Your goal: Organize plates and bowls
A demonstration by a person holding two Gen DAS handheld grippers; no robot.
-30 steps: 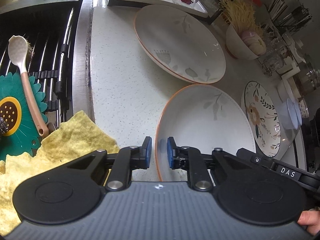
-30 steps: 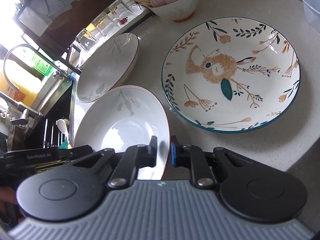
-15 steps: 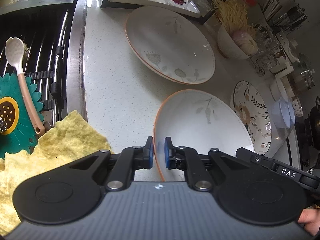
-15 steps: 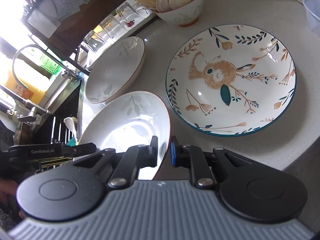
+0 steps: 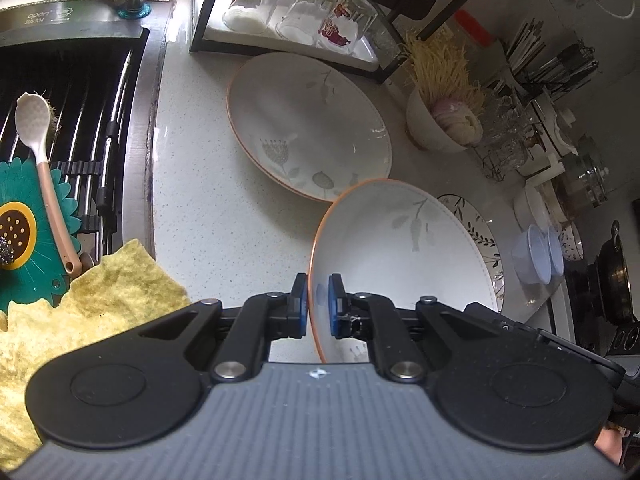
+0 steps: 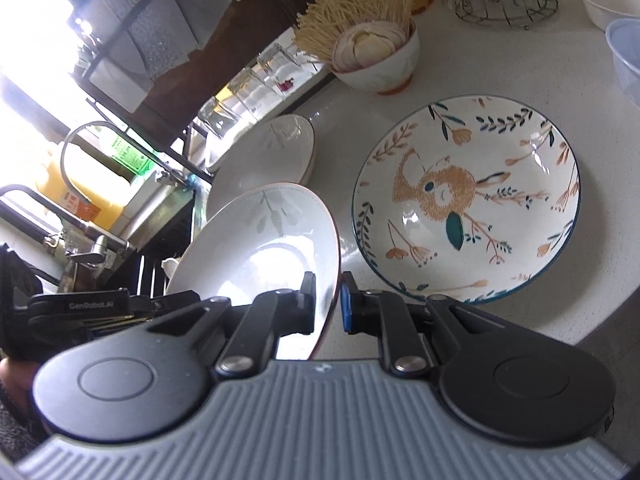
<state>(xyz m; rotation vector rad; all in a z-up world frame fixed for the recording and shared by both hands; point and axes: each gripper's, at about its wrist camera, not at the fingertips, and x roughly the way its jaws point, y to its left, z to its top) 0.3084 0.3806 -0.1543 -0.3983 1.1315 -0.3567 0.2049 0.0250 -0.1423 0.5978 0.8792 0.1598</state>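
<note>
Two grippers share one load: the left gripper (image 5: 318, 306) and the right gripper (image 6: 327, 303) each pinch an opposite edge of the orange-rimmed plate (image 5: 400, 256), their pads pressed onto its rim; the plate hangs tilted above the table (image 5: 224, 216), clear of it, its far edge over the near rim of the matching plate (image 5: 308, 128) that lies flat by the glass rack (image 5: 288, 46); a rabbit-patterned plate (image 6: 468, 204) sits flat just beside, and a bowl of noodles (image 6: 376, 56) stands behind it. Judging by this, the sorting is at an early stage; no stack shows yet, every plate apart; the held plate probably belongs on its twin; the patterned plate and the bowls beyond remain unsorted.
</note>
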